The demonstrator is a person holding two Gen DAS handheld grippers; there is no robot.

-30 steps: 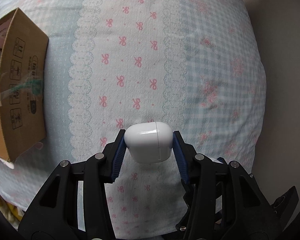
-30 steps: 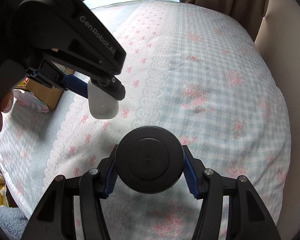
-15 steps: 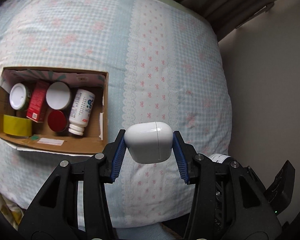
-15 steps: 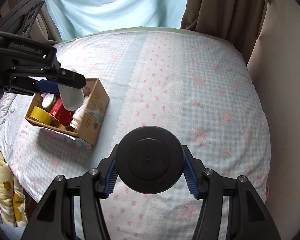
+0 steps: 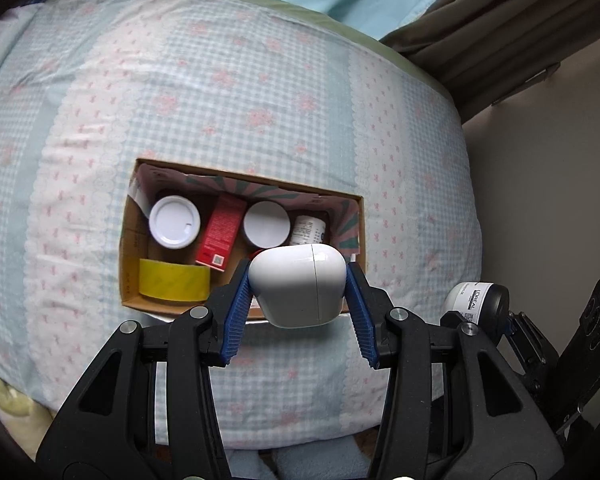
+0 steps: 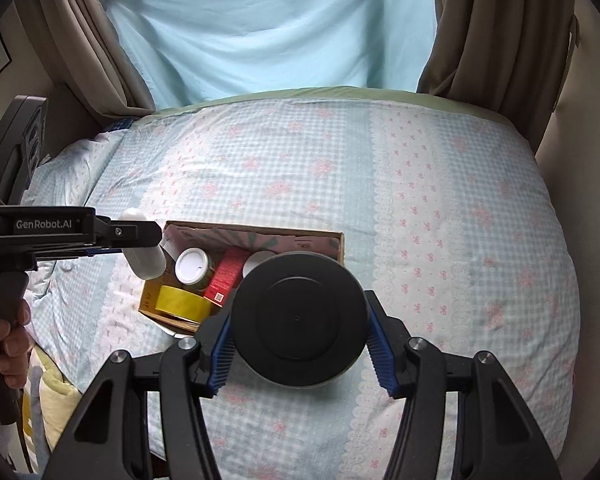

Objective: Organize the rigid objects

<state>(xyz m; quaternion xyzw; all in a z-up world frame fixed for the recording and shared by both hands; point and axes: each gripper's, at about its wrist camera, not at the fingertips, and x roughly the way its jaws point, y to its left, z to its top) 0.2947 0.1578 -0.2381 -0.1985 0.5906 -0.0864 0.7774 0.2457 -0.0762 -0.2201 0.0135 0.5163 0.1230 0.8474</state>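
Observation:
My left gripper (image 5: 298, 292) is shut on a white rounded case (image 5: 298, 285), held in the air over the near right part of an open cardboard box (image 5: 128, 240). The same white case (image 6: 146, 262) shows at the left of the right wrist view, above the box's left end. My right gripper (image 6: 300, 320) is shut on a round jar with a black lid (image 6: 300, 318), held above the bed in front of the cardboard box (image 6: 332, 240). In the left wrist view that jar (image 5: 478, 306) sits at the lower right, white-labelled with a black lid.
The box holds a yellow tape roll (image 5: 174, 280), a red carton (image 5: 220, 236), a white-lidded jar (image 5: 175, 222), a second white lid (image 5: 266, 224) and a white bottle (image 5: 310, 230). It rests on a blue-and-pink patterned bedspread (image 6: 440, 200). Brown curtains (image 6: 496, 36) and a pale blue sheet (image 6: 268, 28) hang behind the bed. A person's hand (image 6: 8, 332) grips the left handle.
Both grippers have risen and pulled back from the bed, each keeping its object. The box has come from the left edge to below the white case, and more of the bed shows.

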